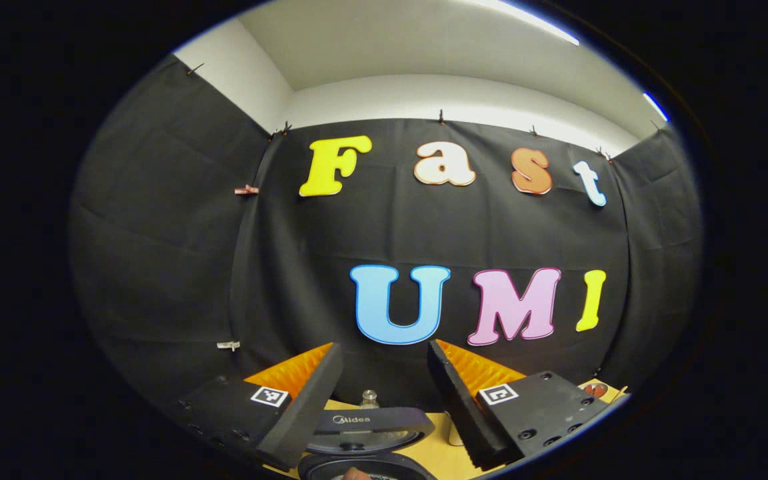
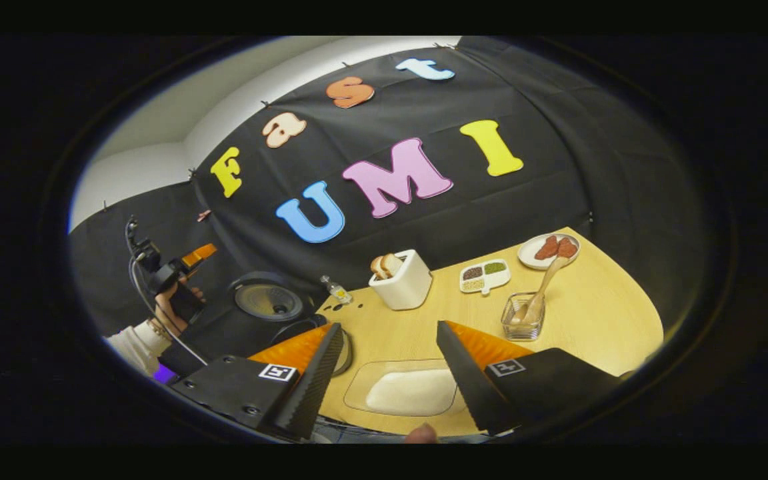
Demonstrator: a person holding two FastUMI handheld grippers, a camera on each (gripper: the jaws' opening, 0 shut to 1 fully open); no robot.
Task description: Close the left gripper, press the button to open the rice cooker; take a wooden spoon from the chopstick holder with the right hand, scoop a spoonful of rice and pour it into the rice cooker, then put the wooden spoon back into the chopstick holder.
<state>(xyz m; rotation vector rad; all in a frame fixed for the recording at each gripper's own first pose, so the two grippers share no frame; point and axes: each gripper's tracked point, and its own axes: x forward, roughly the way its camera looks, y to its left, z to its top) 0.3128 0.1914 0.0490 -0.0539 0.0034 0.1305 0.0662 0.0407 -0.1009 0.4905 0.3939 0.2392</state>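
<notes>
Rice cooker (image 1: 367, 443) sits at the tabletop's (image 2: 597, 313) left edge with its lid (image 2: 268, 301) raised. The left gripper (image 1: 384, 363) hangs above it, jaws wide and holding nothing; in the right gripper view it is held up by a hand (image 2: 181, 297) beside the lid. The right gripper (image 2: 389, 347) hovers over the near edge, jaws wide and empty, above a clear tray (image 2: 364, 387) of rice (image 2: 411, 392). The wooden spoon (image 2: 544, 283) leans in the glass chopstick holder (image 2: 523, 319), towards the right edge. Just behind stand a white box (image 2: 405, 283), a small divided dish (image 2: 484, 275) and a plate (image 2: 547, 250).
</notes>
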